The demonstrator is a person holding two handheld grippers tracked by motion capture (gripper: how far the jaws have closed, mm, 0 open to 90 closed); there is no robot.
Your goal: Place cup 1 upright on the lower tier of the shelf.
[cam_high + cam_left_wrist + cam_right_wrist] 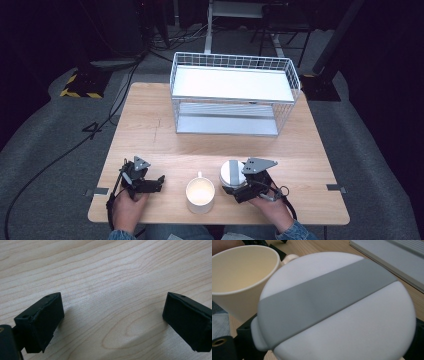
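In the lower right of the high view, the right gripper (239, 186) has its jaws closed around a round white lid (231, 172) crossed by a grey band, holding it by its edges just to the right of the cup (200, 195). The right gripper view looks at the lid's top face, with the black jaws showing at its lower left and lower right edges, so the grip is across the lid's width; that leaves the flat face free, which would suit setting it down over the cup's open mouth. The cream cup stands upright near the bottom centre of the table (150, 130), handle toward the wire basket (235, 95) at upper centre. The left gripper (150, 184), lower left, rests with jaws wide apart over bare wood, holding nothing, probably waiting.
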